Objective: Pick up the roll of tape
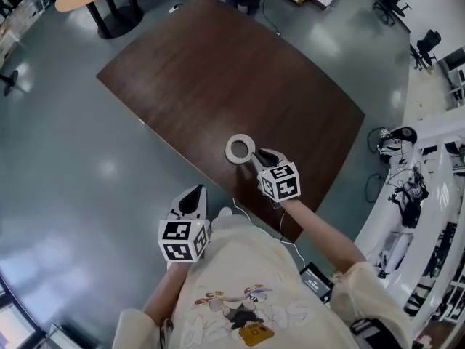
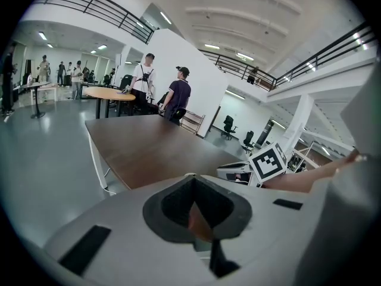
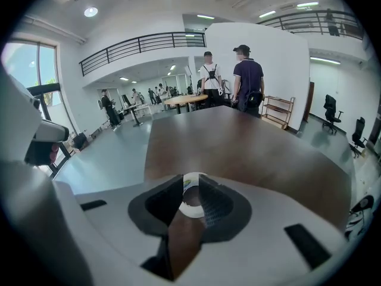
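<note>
Fingers (image 3: 159, 206) of the right gripper (image 1: 256, 153) stand apart and angle down over the broad dark brown wooden table (image 1: 218, 71), lined up to straddle the small white ring-shaped roll of tape (image 1: 228, 150) lying flat at their tips, not yet gripped. Nothing on the table blocks the approach. The left gripper (image 1: 192, 195), its tips together on nothing, hangs off the table's near edge, out of the way.

Readable text: none.
Shirt (image 1: 240, 297): printed graphic with lettering, too distorted to read.
Left hand-held gripper (image 1: 195, 192), right hand-held gripper (image 1: 256, 155): black-and-white square patterns only, no characters.
</note>
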A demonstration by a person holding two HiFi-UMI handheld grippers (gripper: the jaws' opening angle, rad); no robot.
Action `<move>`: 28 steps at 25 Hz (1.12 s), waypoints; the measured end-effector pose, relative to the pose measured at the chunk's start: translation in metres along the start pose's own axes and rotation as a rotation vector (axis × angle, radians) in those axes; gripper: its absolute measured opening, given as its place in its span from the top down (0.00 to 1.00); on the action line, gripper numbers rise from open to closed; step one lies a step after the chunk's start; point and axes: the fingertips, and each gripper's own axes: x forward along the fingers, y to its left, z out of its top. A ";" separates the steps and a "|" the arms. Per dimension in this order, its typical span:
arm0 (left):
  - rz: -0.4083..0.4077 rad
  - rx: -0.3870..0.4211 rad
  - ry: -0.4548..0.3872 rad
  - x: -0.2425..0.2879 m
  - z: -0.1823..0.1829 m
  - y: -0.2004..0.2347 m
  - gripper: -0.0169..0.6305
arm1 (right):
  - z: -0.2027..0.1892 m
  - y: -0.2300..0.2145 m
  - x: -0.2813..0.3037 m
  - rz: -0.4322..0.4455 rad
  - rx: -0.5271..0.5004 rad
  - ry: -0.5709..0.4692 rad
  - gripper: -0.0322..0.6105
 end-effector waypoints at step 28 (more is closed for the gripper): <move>0.132 -0.083 0.059 0.041 -0.029 0.018 0.96 | -0.035 -0.055 0.122 0.016 -0.101 0.209 0.75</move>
